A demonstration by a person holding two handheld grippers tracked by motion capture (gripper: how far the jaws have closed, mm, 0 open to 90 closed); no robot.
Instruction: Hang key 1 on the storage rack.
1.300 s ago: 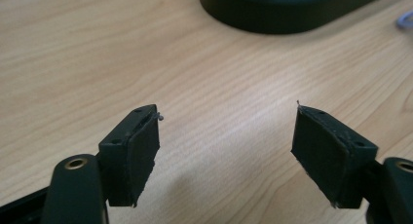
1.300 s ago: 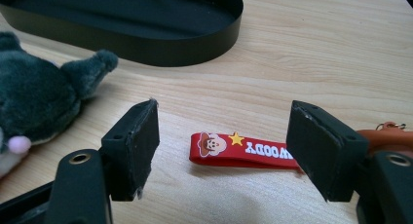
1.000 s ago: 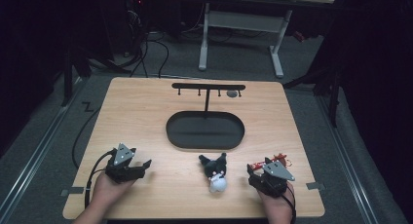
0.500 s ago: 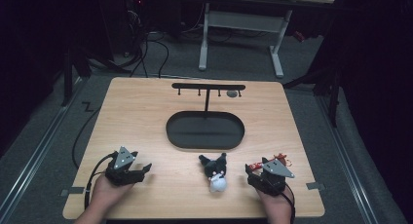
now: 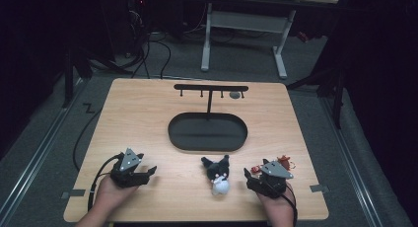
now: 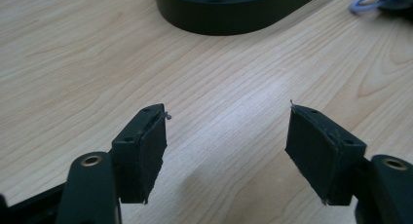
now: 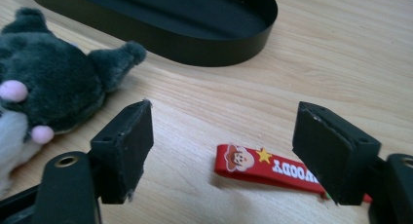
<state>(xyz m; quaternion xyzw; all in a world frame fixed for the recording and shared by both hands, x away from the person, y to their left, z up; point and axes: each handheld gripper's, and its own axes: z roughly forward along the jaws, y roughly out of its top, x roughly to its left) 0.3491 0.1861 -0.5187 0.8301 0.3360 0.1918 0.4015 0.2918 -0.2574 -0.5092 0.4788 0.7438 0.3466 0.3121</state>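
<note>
My left gripper rests at the table's front left; it is open, its jaws have just been closing a little, and only bare wood lies between them. A dark grey and white plush toy lies at the front middle. My right gripper, at the front right, points toward the toy. It is open and its jaws have just been opening. A red rubber strap lies flat on the wood under the gap, its far end behind the right jaw, untouched.
A black oval tray sits mid-table. From it rises a black T-shaped rack with hooks, and a small grey item hangs near its right end. A bluish cord loop lies beside the tray.
</note>
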